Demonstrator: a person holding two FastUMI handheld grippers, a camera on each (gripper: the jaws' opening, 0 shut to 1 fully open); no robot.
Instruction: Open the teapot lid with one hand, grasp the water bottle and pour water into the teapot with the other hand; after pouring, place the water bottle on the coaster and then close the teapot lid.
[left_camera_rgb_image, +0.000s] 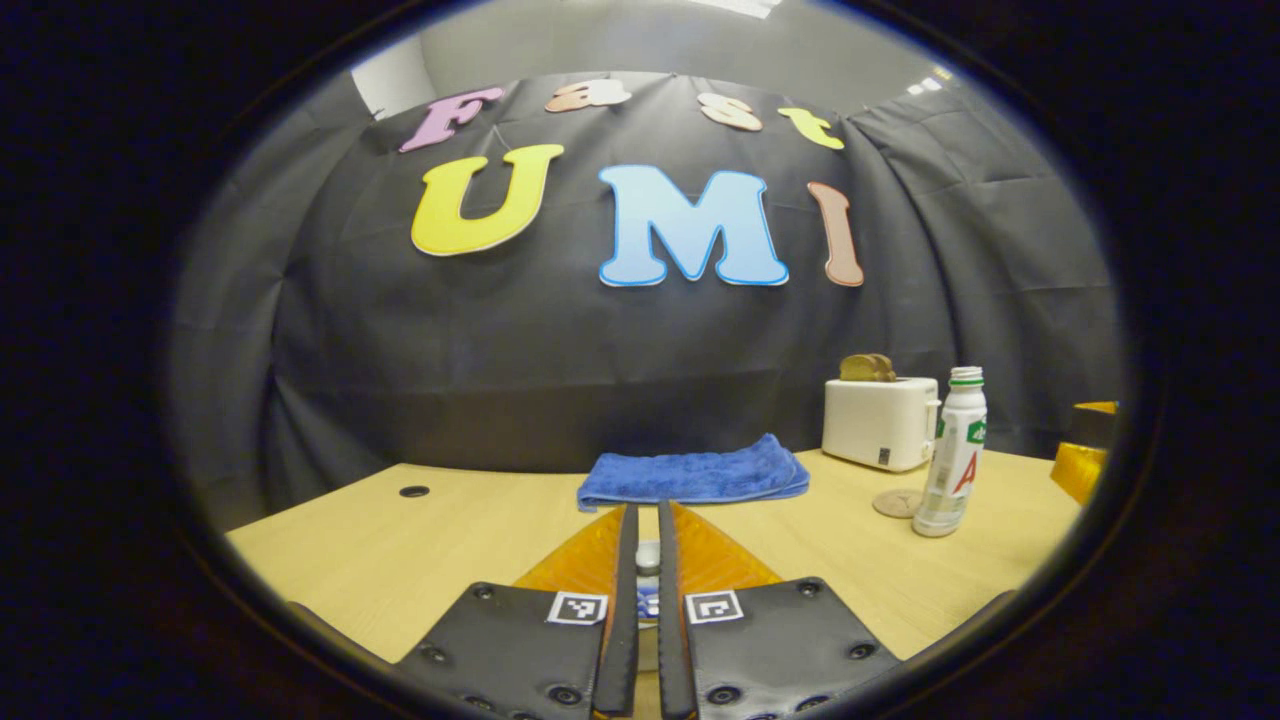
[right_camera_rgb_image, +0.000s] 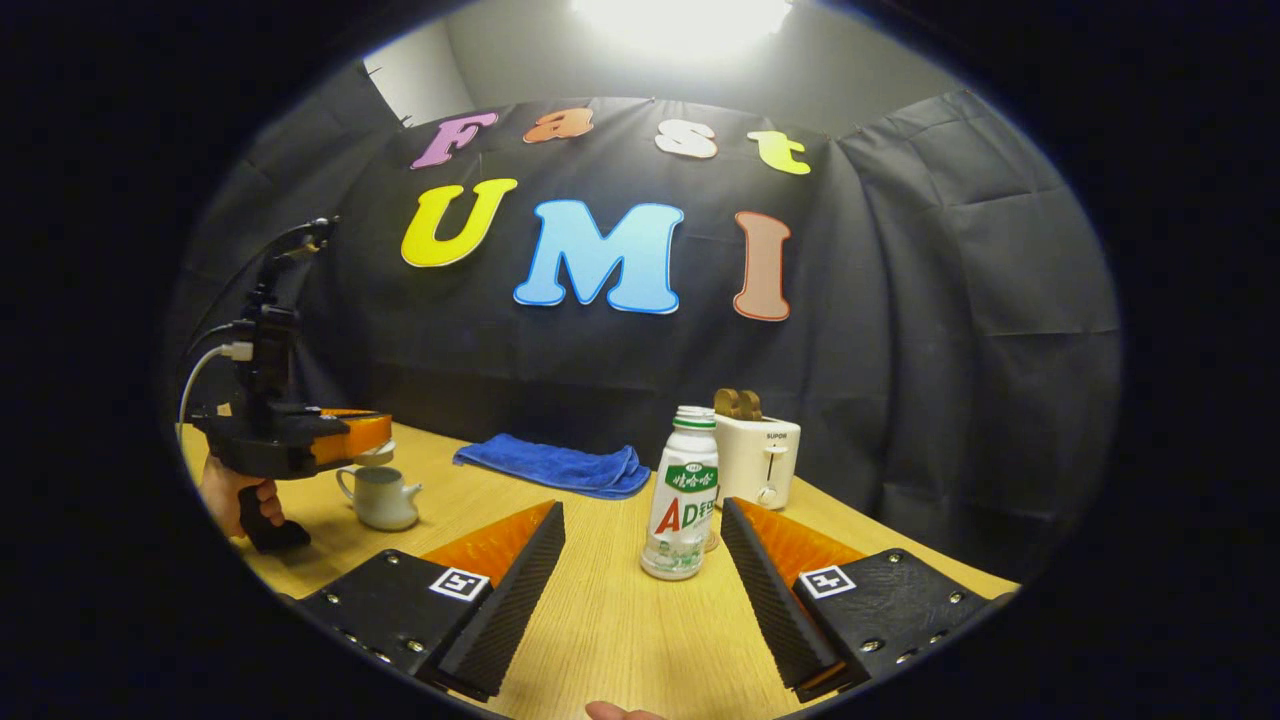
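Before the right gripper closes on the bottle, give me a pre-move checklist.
1. Right gripper open: ok.
2. White plastic water bottle upright on the wooden table, ahead between the right gripper's fingers, not yet gripped: ok.
3. Left gripper closed on the pale teapot lid: ok.
4. Lid raised off the pale ceramic teapot: ok.
5. Bottle cap removed: cannot tell.
6. Round brown coaster uncovered beside the bottle: ok.

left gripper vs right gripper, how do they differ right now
The left gripper has its jaws nearly closed on something small; the right gripper is wide open. The left gripper hangs above the teapot; the right gripper faces the water bottle without touching it. Both sit low over the table.
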